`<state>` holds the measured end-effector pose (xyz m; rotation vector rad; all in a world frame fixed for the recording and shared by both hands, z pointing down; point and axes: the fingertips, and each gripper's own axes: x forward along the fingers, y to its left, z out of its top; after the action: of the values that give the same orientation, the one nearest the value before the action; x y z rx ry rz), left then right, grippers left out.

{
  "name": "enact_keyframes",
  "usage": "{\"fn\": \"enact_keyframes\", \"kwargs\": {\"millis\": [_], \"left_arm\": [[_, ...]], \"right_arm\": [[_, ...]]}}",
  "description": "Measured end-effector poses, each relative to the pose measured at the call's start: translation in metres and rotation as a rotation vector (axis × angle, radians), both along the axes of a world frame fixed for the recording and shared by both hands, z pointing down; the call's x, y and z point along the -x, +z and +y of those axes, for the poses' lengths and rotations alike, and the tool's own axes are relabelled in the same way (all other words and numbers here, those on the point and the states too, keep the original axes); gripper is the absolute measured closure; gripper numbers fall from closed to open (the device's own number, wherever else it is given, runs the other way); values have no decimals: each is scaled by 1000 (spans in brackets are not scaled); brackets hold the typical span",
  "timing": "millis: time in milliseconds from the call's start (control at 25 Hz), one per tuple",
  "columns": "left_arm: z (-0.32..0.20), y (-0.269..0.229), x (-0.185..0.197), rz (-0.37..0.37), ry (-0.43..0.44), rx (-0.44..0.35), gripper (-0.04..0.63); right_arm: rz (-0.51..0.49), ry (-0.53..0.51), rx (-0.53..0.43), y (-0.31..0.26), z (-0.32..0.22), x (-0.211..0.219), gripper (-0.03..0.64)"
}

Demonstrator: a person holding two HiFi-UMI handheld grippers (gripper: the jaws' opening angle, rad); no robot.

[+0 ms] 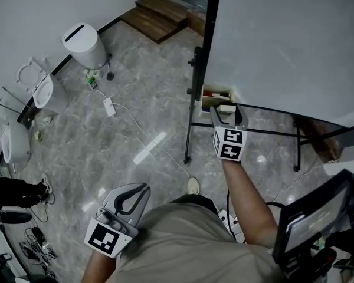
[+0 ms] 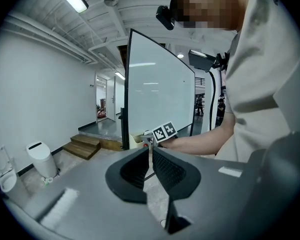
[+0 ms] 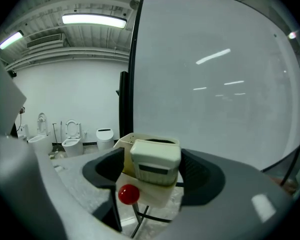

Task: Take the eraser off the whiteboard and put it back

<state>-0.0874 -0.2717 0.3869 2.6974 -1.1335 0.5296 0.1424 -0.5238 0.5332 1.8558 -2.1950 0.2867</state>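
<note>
The eraser (image 3: 155, 160) sits in the cream tray (image 3: 156, 197) at the lower corner of the whiteboard (image 3: 210, 84). The right gripper (image 3: 155, 171) has its jaws spread wide on either side of it, not clamping. The left gripper (image 2: 151, 158) hangs well away beside the person's body — jaws together, nothing between them.

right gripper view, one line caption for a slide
Right gripper, jaws open, either side of the eraser sitting in the tray by the whiteboard
</note>
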Motion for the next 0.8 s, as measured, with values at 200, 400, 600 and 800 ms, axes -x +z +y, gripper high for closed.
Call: {"fn": "enact_keyframes", "kwargs": {"millis": [200, 400, 600, 800], "left_arm": [[1, -3, 2, 2, -16, -10, 565], [6, -7, 6, 2, -32, -21, 565], [9, -10, 10, 6, -37, -37, 565], [17, -13, 15, 24, -39, -52, 565]], "right_arm": [[22, 13, 1, 0, -1, -2, 320], [23, -11, -4, -2, 1, -2, 344], [21, -25, -17, -10, 2, -3, 345], [39, -32, -44, -27, 9, -4, 345]]}}
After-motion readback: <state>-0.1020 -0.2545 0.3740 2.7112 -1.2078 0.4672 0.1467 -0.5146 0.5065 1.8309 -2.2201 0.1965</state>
